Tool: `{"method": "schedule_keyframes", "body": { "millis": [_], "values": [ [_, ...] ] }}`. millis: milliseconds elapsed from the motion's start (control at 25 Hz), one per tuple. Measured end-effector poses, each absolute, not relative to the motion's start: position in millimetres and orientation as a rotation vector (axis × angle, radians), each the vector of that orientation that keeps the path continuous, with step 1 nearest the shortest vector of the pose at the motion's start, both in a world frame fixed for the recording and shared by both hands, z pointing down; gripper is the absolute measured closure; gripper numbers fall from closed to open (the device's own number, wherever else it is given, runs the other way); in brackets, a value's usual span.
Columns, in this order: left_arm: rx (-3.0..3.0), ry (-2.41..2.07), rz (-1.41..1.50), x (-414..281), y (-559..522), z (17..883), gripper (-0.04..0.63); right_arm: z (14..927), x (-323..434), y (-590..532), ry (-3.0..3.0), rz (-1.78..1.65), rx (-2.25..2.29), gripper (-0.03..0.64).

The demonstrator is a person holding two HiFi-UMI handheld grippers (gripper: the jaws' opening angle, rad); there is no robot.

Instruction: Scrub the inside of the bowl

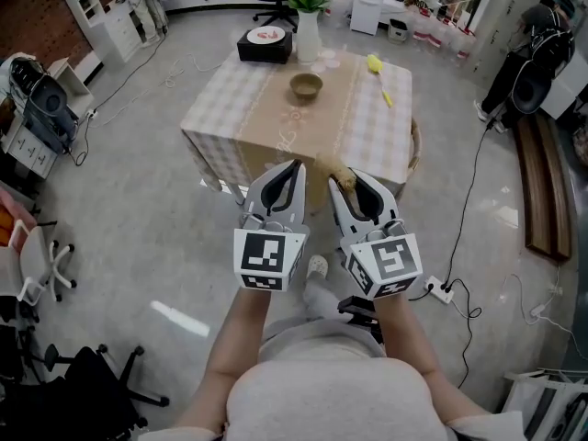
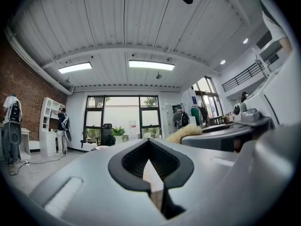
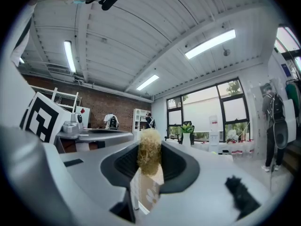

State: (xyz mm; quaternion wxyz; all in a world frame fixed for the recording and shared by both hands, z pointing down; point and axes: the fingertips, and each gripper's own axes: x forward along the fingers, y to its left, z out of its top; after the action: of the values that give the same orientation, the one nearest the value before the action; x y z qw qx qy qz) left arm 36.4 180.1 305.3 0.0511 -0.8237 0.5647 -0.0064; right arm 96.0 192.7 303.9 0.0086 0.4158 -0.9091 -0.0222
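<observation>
A small brown bowl [image 1: 306, 85] stands on the tan runner of a table with a checked cloth [image 1: 220, 118], well ahead of both grippers. My left gripper [image 1: 292, 167] [image 2: 149, 145] is shut with nothing in it, held in the air before the table's near edge. Beside it, my right gripper [image 1: 343, 180] [image 3: 149, 150] is shut on a tan fibrous scrubber [image 1: 340, 174] [image 3: 150, 156], whose tuft sticks out past the tips. The scrubber [image 2: 186, 133] also shows in the left gripper view. Both grippers point level toward the room's windows.
On the table stand a white vase with a plant [image 1: 308, 24], a black box with a plate [image 1: 265, 42] and a yellow item [image 1: 378, 70]. A power strip [image 1: 442, 290] and cables lie on the floor at right. Chairs [image 1: 41, 265] stand at left.
</observation>
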Motion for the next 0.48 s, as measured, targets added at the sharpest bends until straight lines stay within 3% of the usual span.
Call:
{"method": "schedule_keyframes", "body": {
  "millis": [480],
  "values": [
    [-2.525, 1.799, -0.047, 26.3, 82.4, 317.7, 0.594, 316.9, 91.8, 92.6, -2.860, 0.005, 1.258, 0.512]
  ]
}}
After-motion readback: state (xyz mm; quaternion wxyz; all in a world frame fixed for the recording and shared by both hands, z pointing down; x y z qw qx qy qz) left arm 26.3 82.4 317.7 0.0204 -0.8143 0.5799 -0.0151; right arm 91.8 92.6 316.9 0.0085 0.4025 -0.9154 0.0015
